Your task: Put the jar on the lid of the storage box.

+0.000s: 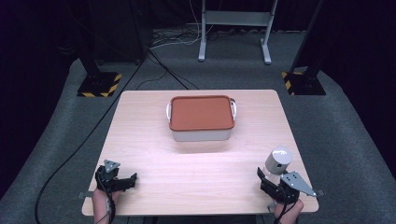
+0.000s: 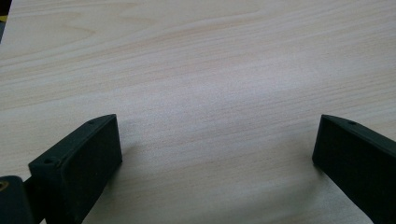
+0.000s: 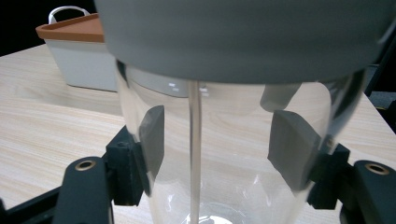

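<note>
The right gripper [image 1: 270, 179] pinches a clear cup [image 3: 233, 154] with a grey lid [image 1: 279, 155], its jaws pressed against the cup's sides, low on the glass. The cup stands upright on the table [image 1: 154, 154]. The left gripper [image 1: 122, 181] rests near the table's front edge, jaws spread wide over bare wood. An orange-lidded box [image 1: 201, 117] sits well ahead of both, between them.

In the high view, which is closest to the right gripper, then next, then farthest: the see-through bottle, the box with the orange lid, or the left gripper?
1. The see-through bottle, clamped in the right gripper.
2. The box with the orange lid, mid-table, farther back.
3. The left gripper, across at the near left corner.
</note>
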The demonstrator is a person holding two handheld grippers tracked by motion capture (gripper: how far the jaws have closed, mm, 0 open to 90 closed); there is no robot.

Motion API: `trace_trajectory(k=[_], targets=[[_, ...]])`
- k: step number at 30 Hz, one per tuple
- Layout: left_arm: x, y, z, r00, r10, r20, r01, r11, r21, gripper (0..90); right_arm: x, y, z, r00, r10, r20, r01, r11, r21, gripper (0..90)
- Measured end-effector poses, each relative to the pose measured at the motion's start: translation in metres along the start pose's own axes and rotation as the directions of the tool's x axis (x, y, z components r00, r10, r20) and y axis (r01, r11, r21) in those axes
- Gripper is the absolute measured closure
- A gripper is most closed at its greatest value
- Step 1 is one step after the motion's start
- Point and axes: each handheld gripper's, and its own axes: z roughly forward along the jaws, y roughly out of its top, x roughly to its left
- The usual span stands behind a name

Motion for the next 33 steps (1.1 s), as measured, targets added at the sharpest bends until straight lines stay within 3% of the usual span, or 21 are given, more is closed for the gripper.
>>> trace_trajectory(k=[33], targets=[[0.000,0.000,0.000,1.0000,-0.001,0.000,0.001,1.0000,0.000,1.0,0.003,0.017,0.015,0.9995,-0.021,-0.025,0.020,0.9998,-0.004,29.8]])
